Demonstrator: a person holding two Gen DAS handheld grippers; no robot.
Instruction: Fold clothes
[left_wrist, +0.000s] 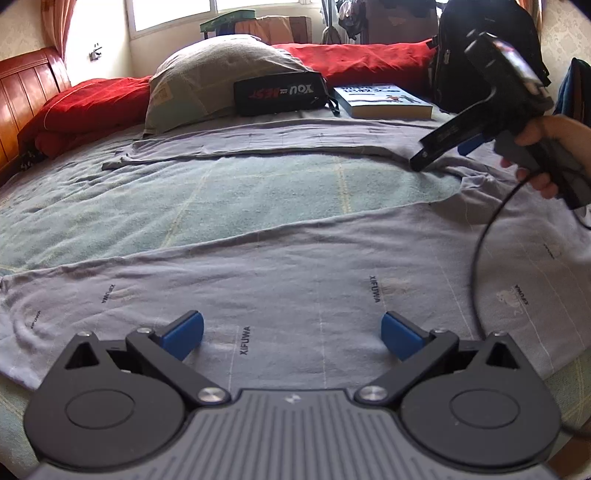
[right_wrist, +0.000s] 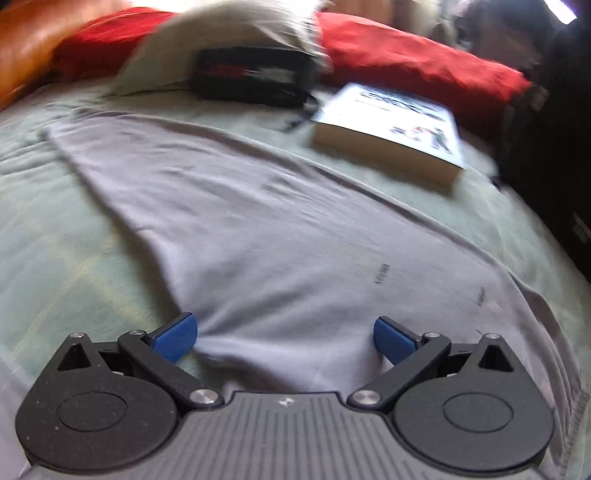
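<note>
The grey long trousers (left_wrist: 295, 273), thin knit printed with small lettering, lie spread flat on the bed (left_wrist: 221, 195): 1 leg runs along the near edge, the other across the middle toward the pillow (left_wrist: 207, 81), with the waist end toward the bed's right side. By the look of it the cloth is light, limp and clingy rather than slippery; it will sag and drag over the towelling cover, so it needs holds at hems or at the crotch seam, pinching both layers.

The left gripper (left_wrist: 291, 334) hovers over the near leg, jaws spread wide, nothing between them. The right gripper (right_wrist: 284, 338), likewise spread wide and holding nothing, sits low over bunched cloth where the legs meet; its view is blurred by motion.

As for containers: a black zipped pouch (left_wrist: 280, 92) leans on the pillow and a black backpack (left_wrist: 491, 44) stands at the far right corner; their contents are hidden. A paperback book (left_wrist: 384, 101) lies beside the pouch.

Both legs lie unfolded.
</note>
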